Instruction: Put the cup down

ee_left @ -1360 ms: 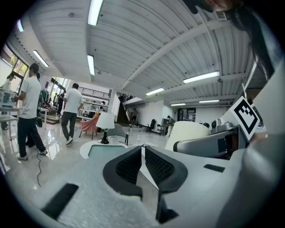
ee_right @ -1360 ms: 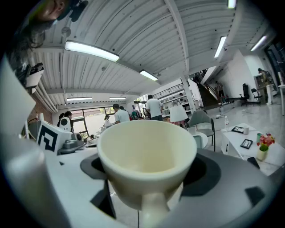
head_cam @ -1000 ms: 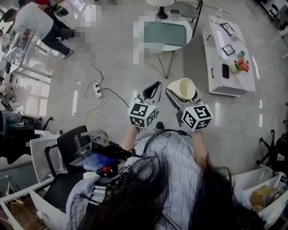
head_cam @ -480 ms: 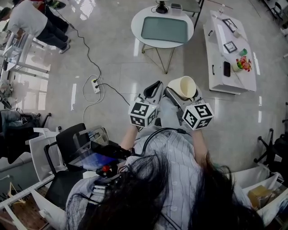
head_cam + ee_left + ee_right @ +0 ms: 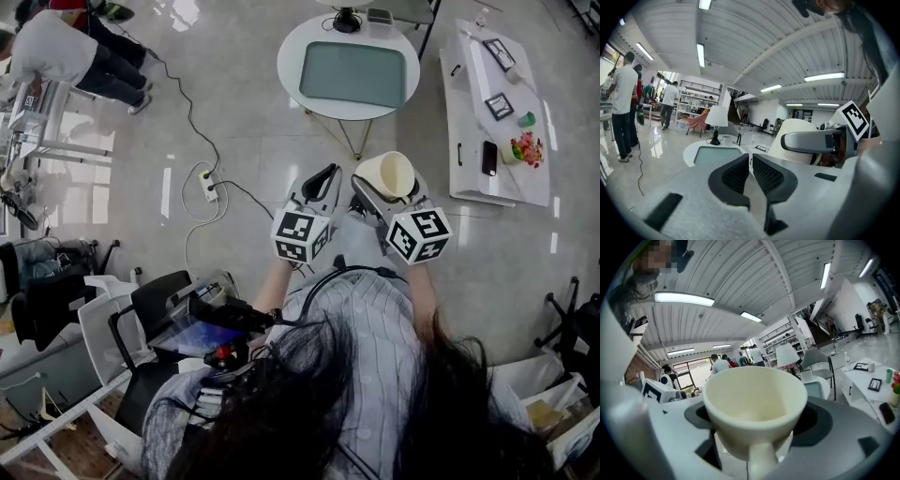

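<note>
Cream cup [image 5: 754, 399] is sitting pinched btwn R gripper [image 5: 380, 194] jaws, handle facing cam, hanging in air over glossy floor [image 5: 244, 122]. L gripper [image 5: 751, 171] is hovering just beside, jaws pressing together, empty. Round table [image 5: 289, 70] is standing well ahead.
</note>
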